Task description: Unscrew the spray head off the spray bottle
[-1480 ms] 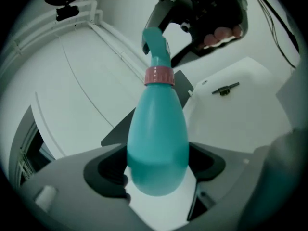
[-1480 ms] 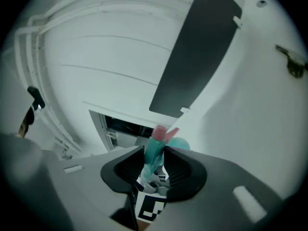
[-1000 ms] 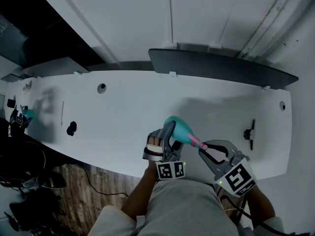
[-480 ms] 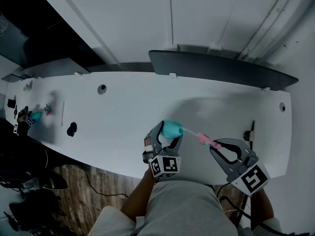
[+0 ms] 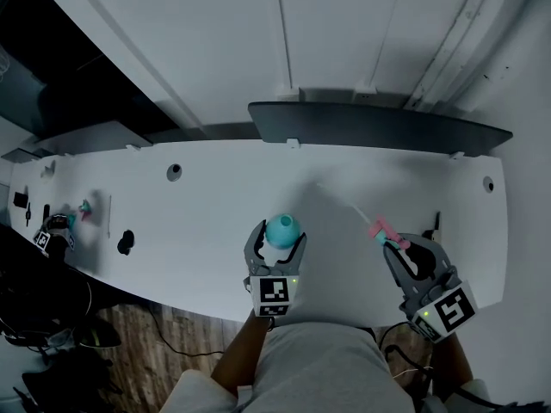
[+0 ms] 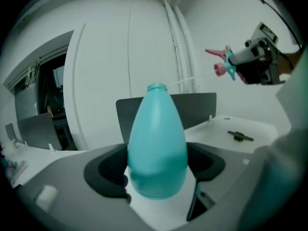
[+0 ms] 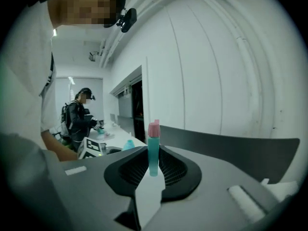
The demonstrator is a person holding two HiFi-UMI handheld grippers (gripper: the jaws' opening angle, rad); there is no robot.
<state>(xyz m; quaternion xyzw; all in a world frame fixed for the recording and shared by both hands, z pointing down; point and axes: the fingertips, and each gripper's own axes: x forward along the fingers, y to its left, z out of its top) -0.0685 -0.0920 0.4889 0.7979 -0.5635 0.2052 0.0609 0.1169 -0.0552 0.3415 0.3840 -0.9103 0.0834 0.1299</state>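
My left gripper (image 5: 277, 237) is shut on the body of the teal spray bottle (image 5: 282, 229), which it holds upright above the white table (image 5: 207, 213). In the left gripper view the bottle (image 6: 158, 148) fills the gap between the jaws and its neck (image 6: 156, 87) is bare and open. My right gripper (image 5: 405, 249) is shut on the pink and teal spray head (image 5: 383, 231), off to the right and clear of the bottle. Its jaws have just been closing on that head. The thin dip tube (image 5: 344, 200) trails from the head toward the bottle. The head (image 7: 153, 146) stands upright between the right jaws.
A small black tool (image 5: 436, 224) lies on the table at the right. A dark panel (image 5: 379, 123) runs along the wall behind. A black object (image 5: 126, 242) sits near the left front edge. Another person (image 7: 79, 117) stands at a far bench.
The spray head has come off the bottle and moved right and up, drawing its tube out. The left gripper has rolled the bottle from tilted to upright and shifted it left.
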